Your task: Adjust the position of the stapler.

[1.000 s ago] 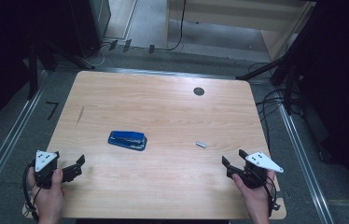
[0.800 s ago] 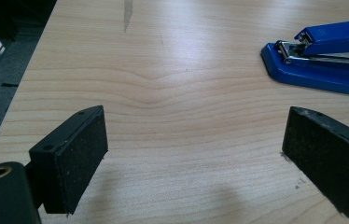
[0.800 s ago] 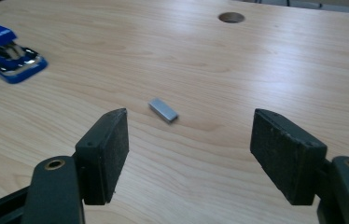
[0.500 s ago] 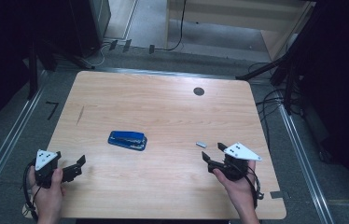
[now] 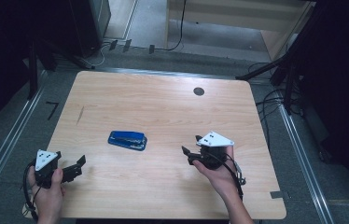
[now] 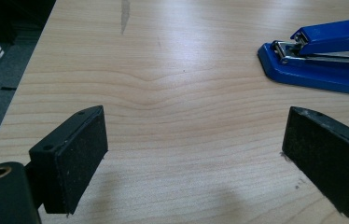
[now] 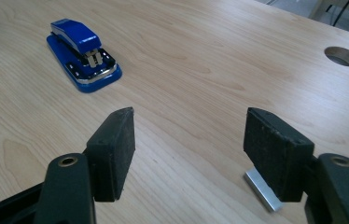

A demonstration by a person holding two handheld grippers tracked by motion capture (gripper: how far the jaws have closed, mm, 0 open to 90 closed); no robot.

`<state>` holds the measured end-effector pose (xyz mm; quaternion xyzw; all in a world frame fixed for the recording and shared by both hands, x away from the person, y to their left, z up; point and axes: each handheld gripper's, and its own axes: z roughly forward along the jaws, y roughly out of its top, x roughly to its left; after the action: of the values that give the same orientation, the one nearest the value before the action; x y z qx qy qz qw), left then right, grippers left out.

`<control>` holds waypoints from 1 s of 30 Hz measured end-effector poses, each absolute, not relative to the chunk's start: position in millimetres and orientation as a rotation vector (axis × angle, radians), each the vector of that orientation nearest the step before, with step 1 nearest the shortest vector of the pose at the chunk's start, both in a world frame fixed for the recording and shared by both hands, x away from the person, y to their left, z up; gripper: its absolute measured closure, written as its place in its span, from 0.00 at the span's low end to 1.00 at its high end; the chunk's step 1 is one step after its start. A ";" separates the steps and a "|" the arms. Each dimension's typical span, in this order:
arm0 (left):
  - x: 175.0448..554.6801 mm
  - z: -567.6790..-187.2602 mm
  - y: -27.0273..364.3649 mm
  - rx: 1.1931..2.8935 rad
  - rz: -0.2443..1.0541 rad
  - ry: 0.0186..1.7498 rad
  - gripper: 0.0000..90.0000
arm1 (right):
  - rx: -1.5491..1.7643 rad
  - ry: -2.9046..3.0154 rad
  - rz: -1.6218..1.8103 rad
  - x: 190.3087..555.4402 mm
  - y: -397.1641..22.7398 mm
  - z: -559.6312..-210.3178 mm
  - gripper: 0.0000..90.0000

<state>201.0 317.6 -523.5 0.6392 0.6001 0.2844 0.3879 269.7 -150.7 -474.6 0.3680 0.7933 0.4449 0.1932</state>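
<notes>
A blue stapler [image 5: 127, 140] lies flat near the middle of the wooden table [image 5: 163, 107]. In the right gripper view the stapler [image 7: 81, 56] is far off at the upper left. A small silver strip of staples [image 7: 262, 189] lies on the table just below my right jaw, partly hidden by it. My right gripper [image 5: 189, 151] hovers right of the stapler and points toward it. Its jaws have just been closing a little, and the right gripper [image 7: 189, 140] stays open with nothing between them. My left gripper [image 5: 80, 164] rests open at the front left, and from it the stapler [image 6: 322, 60] shows ahead to the right.
A round cable hole [image 5: 198, 91] sits in the table's far right part. Metal rails run along both sides of the table, and cables lie on the floor beyond its right edge. Bare wood lies between the stapler and both grippers.
My right gripper has moved left and away from the table's right front corner, over the spot where the staple strip lay. The left gripper and the stapler have stayed put.
</notes>
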 end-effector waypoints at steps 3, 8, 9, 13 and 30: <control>201.0 -523.5 317.6 1.626 0.724 1.528 0.08 | 0.992 2.257 1.259 277.9 -139.9 -472.1 0.46; 201.1 -523.6 317.6 1.627 0.725 1.525 0.08 | 0.925 2.282 1.265 287.0 -126.0 -468.5 0.49; 201.2 -523.6 317.6 1.627 0.725 1.525 0.08 | 0.921 2.290 1.268 288.9 -123.6 -468.3 0.51; 201.2 -523.6 317.7 1.629 0.723 1.524 0.08 | 0.888 2.321 1.272 297.6 -114.0 -469.1 0.54; 201.2 -523.4 317.7 1.637 0.717 1.516 0.08 | 0.684 2.519 1.279 323.5 -58.3 -472.3 0.59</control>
<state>201.2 317.7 -523.4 0.6435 0.5962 0.2818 0.3887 323.5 -58.3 -472.3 0.2336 0.8607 0.4369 0.1172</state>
